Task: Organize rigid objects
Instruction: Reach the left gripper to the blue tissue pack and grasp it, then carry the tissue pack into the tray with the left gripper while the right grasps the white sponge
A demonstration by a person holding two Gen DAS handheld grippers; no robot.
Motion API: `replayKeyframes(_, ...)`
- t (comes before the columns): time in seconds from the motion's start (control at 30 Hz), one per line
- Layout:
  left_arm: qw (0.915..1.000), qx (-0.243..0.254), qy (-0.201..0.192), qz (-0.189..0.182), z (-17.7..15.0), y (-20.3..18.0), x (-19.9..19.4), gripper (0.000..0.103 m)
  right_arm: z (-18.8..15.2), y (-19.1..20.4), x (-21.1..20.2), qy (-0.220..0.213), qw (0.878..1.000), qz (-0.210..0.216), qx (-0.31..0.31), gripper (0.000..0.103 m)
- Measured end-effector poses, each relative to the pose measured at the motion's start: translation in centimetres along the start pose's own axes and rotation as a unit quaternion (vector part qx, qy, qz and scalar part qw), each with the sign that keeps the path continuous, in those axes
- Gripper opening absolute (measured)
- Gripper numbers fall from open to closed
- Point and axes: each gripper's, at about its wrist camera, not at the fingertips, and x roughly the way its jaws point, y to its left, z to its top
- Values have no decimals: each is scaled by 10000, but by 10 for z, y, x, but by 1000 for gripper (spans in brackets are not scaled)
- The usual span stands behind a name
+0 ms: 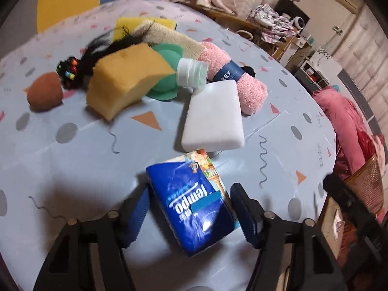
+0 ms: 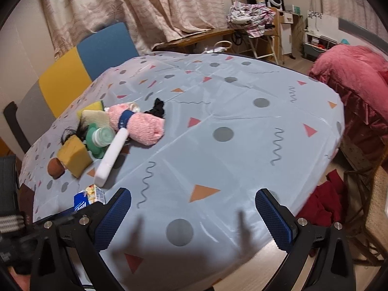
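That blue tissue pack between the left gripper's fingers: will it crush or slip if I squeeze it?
The tissue pack probably gives under pressure: its glossy wrapper is creased, so it looks soft. That shiny film may slide on the pads. It looks light and lies flat on the tablecloth, so tipping seems unlikely.

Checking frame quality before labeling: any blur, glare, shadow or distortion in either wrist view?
Left wrist view: heavy fisheye bend, dark vignette corners, slight motion blur on the tissue pack between the open left gripper fingers, dark shadow on the tablecloth beside it. Right wrist view: sharper, sheen on the tablecloth, finger shadows below the open right gripper, room edges curved.
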Motion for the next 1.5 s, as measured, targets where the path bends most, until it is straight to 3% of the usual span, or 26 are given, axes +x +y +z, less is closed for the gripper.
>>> replayKeyframes(0.1, 9999, 30, -117, -81, -9, 13, -9, 65, -1, 11, 5, 22, 9998, 206, -76, 103)
replayKeyframes(0.2, 9996, 112, -253, 96, -20, 23, -21, 65, -1, 26, 12, 58, 9991, 368, -206, 103)
replayKeyframes(0.53, 9954, -315, -651, 631, -58, 80, -61, 65, 19, 81, 43, 101, 9955, 769, -537, 103)
replayKeyframes(0.63, 9953, -418, -673, 548, -63, 92, -66, 65, 26, 98, 60, 195, 9944, 883, -543, 97)
replayKeyframes(0.87, 9956, -376, -712, 485, -65, 95, -63, 66, 26, 132, 89, 281, 9938, 440, -984, 94)
replayKeyframes(0.9, 9954, -381, -736, 473, -66, 95, -64, 67, 26, 136, 91, 283, 9930, 367, -1087, 92)
replayKeyframes(0.97, 9951, -374, -785, 472, -68, 96, -64, 67, 24, 141, 100, 396, 9913, 293, -1217, 75)
replayKeyframes(1.03, 9950, -324, -796, 499, -69, 95, -63, 67, 21, 138, 108, 594, 9905, 454, -1153, 43)
replayKeyframes(1.13, 9952, -337, -807, 448, -69, 96, -63, 67, 17, 133, 106, 545, 9908, 651, -1050, 34)
replayKeyframes(1.33, 9950, -252, -856, 458, -70, 95, -61, 68, 1, 125, 85, 529, 9890, 1165, -737, 25)
replayKeyframes(1.5, 9947, -294, -894, 414, -70, 97, -63, 65, -15, 132, 72, 602, 9858, 1377, -742, 25)
